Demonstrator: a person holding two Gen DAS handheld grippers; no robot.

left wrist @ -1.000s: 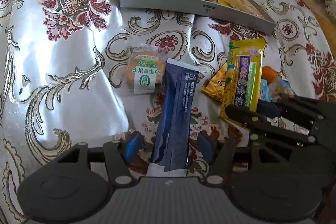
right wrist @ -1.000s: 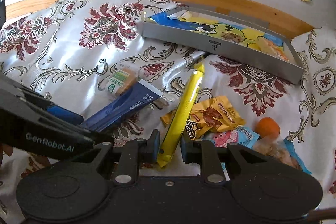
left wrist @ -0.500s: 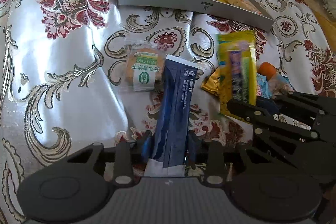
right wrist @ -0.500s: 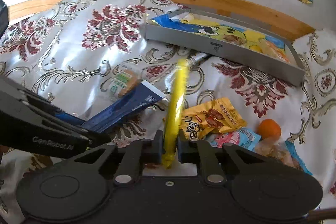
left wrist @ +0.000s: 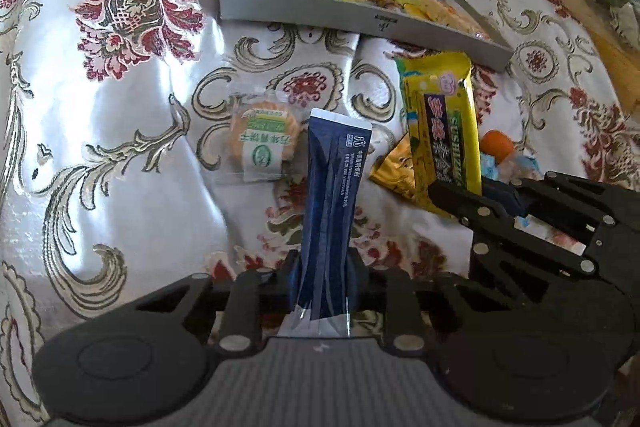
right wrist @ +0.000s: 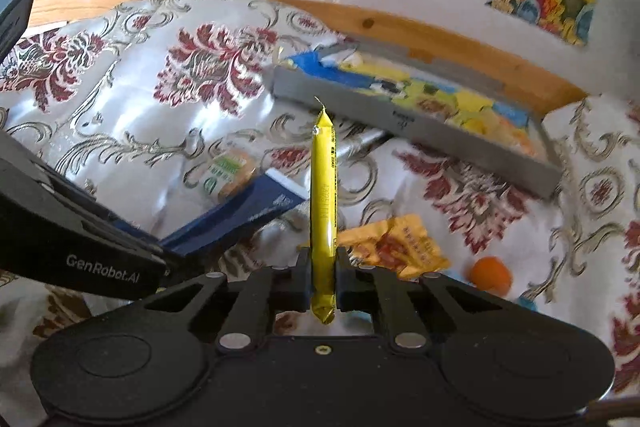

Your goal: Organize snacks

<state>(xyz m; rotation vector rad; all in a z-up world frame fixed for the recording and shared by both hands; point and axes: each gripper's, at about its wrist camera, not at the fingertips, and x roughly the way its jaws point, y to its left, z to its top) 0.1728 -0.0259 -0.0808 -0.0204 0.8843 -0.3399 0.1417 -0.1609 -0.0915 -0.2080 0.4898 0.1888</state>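
Since a second ago: closed on both sides. Left gripper (left wrist: 320, 267), then wide apart astride the blue sachet (left wrist: 334, 203), now pinched onto its near end; right gripper (right wrist: 323, 277), already close around the yellow bar (right wrist: 324, 211), now clamped and lifted, bar tilted up off the cloth (left wrist: 120, 131) and seen edge-on.

Left side: blue sachet, long, flat, dark navy with small white print and a pale sealed end just behind the jaws. Pointing straight ahead of the gripper, far end toward the tray (left wrist: 304, 15). Probably light and limp, likely to droop if carried level; foil slick, so hold best kept on the crimped seam, not the filled middle. Ahead and slightly left of the tip: round biscuit (left wrist: 262, 143) in clear wrap, brittle by the look, better taken gently at the wrapper edge.

Right side: yellow bar, narrow, glossy, crimped tip up and forward, gripped near its lower end. Seems stiffer than the sachet, holding its line unsupported. Light, slippery film; grip low on the body looks adequate. Beyond it, right of the jaws: orange packet (right wrist: 394, 243) and a small orange ball (right wrist: 490, 273) on the cloth. Tray further ahead, cartoon-printed lining, some yellow snacks already inside.
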